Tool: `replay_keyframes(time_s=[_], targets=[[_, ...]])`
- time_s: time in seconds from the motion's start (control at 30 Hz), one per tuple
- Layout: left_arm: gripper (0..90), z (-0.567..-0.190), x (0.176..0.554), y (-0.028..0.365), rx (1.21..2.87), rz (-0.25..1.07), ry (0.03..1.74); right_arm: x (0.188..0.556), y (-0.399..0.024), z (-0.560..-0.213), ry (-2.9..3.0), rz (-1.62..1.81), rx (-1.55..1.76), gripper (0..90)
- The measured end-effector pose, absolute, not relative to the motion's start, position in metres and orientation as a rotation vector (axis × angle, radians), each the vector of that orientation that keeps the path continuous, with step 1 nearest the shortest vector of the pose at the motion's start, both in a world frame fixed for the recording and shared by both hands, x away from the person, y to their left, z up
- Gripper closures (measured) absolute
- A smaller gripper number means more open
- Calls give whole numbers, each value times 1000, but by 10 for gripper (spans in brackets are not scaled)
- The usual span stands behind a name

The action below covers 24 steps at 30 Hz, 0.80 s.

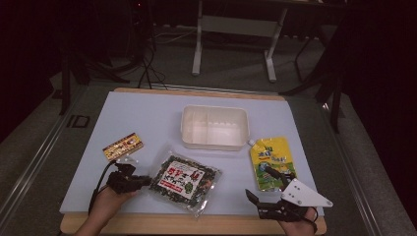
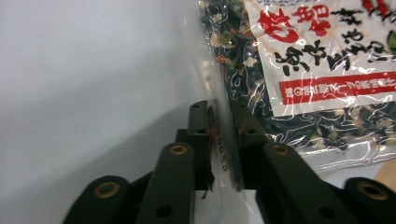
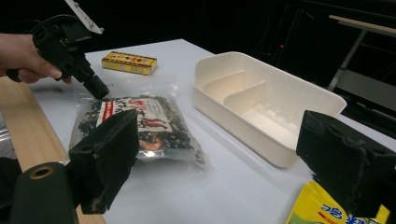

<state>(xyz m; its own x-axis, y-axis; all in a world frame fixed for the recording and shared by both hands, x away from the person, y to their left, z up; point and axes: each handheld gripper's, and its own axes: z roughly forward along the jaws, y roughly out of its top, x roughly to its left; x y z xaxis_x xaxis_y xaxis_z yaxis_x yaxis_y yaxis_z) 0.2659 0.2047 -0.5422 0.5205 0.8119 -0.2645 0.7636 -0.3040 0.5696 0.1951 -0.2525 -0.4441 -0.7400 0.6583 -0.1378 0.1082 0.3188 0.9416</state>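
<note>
Black left tongs (image 2: 223,140) pinch the clear sealed edge of the dried seaweed packet (image 1: 184,181), which lies flat on the tabletop (image 1: 147,118). Right tongs (image 1: 268,204) hang wide open, empty. Judging by the empty divided tray (image 1: 214,127), packing has barely begun.

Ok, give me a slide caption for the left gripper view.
Left gripper shut on the clear edge of the seaweed packet on the white table.

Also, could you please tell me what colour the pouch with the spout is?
The pouch is yellow with green print, best seen in the high view.
</note>
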Motion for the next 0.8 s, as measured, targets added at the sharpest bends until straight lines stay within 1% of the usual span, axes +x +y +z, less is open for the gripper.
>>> replay_keyframes(time_s=[0.03, 0.07, 0.17, 0.27, 0.3, 0.43, 0.57, 0.8], targets=[[889, -545, 266, 203, 2104, 92, 1276, 195, -253, -444, 2083, 1433, 677, 130], [893, -545, 266, 203, 2104, 92, 1276, 195, -253, -444, 2084, 1435, 679, 130], [895, -543, 266, 205, 2065, 81, 1317, 196, -253, -444, 2083, 1434, 680, 130], [897, -537, 265, 211, 2017, 53, 1320, 196, -254, -444, 2077, 1436, 688, 130], [897, -533, 264, 211, 2023, 79, 1319, 196, -255, -444, 2074, 1439, 693, 130], [897, -522, 261, 215, 2015, 106, 1309, 197, -255, -443, 2070, 1447, 701, 130], [897, -518, 259, 219, 1988, 94, 1311, 197, -257, -443, 2074, 1465, 720, 129], [897, -497, 254, 221, 1964, 129, 1282, 200, -259, -441, 2068, 1474, 756, 120]])
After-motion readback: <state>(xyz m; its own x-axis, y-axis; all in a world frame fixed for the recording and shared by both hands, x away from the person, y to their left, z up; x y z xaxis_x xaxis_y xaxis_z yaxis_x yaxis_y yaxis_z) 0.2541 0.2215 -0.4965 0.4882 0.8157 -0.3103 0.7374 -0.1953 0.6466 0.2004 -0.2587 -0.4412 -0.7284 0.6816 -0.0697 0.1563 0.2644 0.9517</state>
